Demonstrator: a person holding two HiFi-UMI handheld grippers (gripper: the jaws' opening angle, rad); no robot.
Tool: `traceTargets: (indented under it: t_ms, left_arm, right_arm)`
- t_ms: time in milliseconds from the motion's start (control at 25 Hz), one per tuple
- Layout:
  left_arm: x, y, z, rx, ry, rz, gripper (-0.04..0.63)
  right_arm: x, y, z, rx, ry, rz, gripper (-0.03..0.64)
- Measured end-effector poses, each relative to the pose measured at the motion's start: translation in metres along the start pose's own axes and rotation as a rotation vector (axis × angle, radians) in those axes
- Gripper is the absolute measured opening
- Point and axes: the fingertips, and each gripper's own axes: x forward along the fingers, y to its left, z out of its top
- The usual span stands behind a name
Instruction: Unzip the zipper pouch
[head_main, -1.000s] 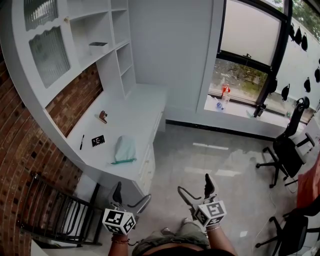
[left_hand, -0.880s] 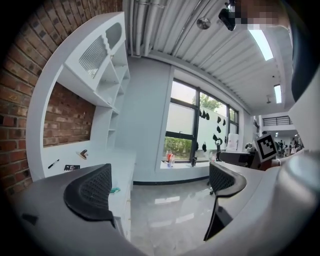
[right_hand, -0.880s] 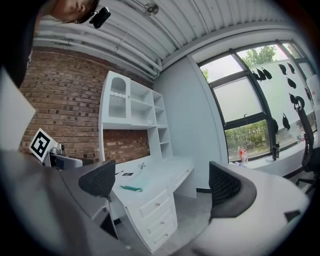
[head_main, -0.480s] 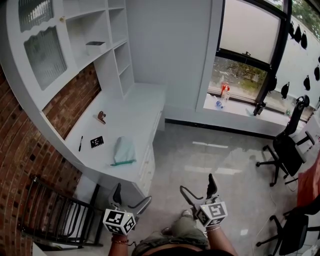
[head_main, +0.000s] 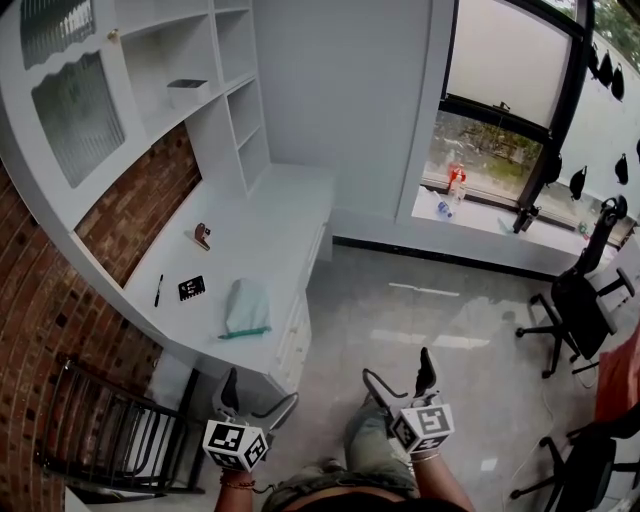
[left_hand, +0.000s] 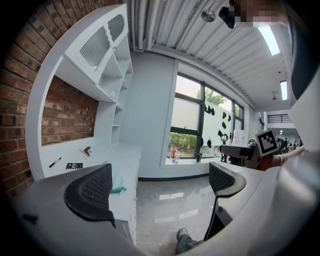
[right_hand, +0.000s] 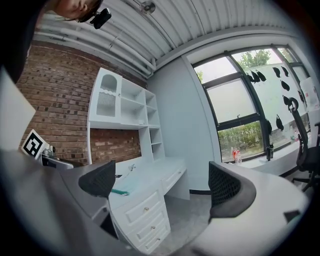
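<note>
zipper pouch (head_main: 247, 306): lying on desk (head_main: 270, 215) | left hand-held gripper (head_main: 258, 395), right hand-held gripper (head_main: 397, 368): jaws apart, over floor (head_main: 430, 320)

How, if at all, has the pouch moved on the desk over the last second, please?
No. The pouch keeps its place just right of the black card in the head view; only the view shifted.

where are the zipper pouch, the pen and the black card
zipper pouch (head_main: 247, 305): head view, middle of its pale body
pen (head_main: 158, 290): head view, middle of its shaft
black card (head_main: 191, 288): head view, its centre
</note>
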Motion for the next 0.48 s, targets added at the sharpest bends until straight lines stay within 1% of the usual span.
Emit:
traceTargets:
  t_ms: [200,360,480]
  left_arm:
    - [0.038,0.007,0.016,-0.004,-0.007,0.006,0.569]
    - [0.075,0.013,0.028,0.02,-0.005,0.02,0.569]
    - [0.102,0.019,0.038,-0.016,-0.016,0.039,0.569]
  right_arm:
    - [0.035,-0.025,0.011,0.0,-0.004,0.005,0.555]
    - [0.065,-0.047,0.016,0.013,0.001,0.017,0.555]
    - [0.089,-0.063,0.016,0.006,0.023,0.034,0.555]
